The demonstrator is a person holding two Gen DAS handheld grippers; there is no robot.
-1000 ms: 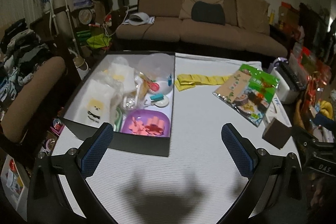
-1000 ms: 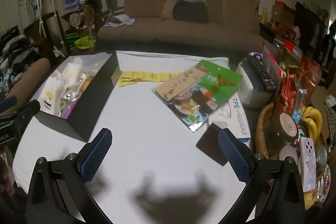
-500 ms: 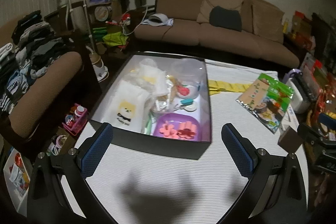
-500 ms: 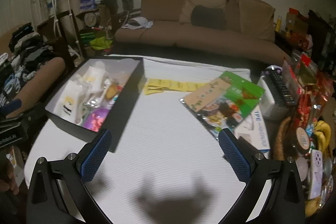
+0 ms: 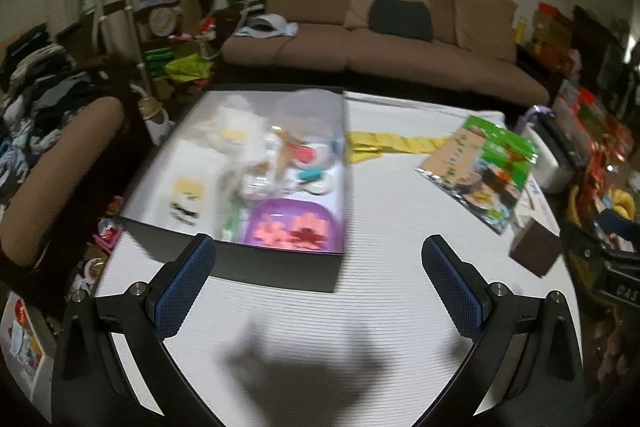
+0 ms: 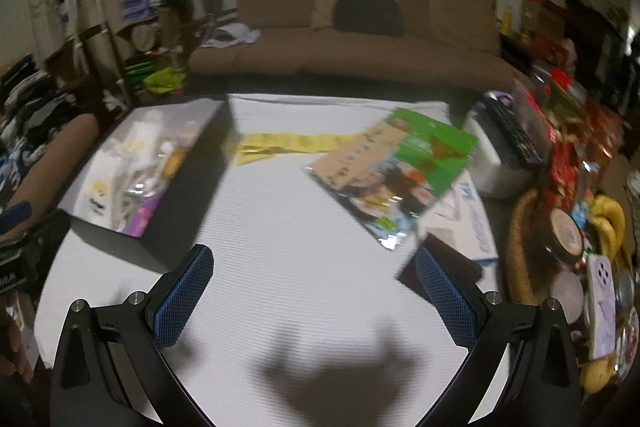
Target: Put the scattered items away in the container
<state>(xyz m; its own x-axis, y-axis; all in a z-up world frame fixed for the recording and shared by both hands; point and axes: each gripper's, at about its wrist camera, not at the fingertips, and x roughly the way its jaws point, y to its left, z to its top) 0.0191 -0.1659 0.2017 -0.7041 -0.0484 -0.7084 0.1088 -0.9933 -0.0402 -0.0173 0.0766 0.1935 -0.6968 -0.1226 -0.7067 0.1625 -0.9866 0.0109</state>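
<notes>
stretching along the back wall is a brown sofa (image 5: pixel 384 27), with a dark cushion (image 5: pixel 401 12) on its middle seat. in front of it stands a table (image 5: pixel 384 291) under a white ribbed cloth. on the table's left part sits the black box (image 5: pixel 276 269), open on top and already crowded: a purple tray (image 5: pixel 294 227) in its near right corner, white packets (image 5: pixel 192 183) to the left, small bits behind that blur together. to the box's right, just beside its far corner, lies a yellow strip (image 5: pixel 394 143), flat on the cloth. further right rests a green snack bag (image 5: pixel 486 171), tilted, partly over a white tissue pack (image 6: pixel 466 223). a small brown block (image 5: pixel 536 253) sits near the table's right edge. both grippers hang over the near edge, empty: the left gripper (image 5: pixel 318 281) with jaws spread wide, pointing at the box's near right corner; the right gripper (image 6: pixel 314 285) equally wide, over bare cloth between box and bag.
</notes>
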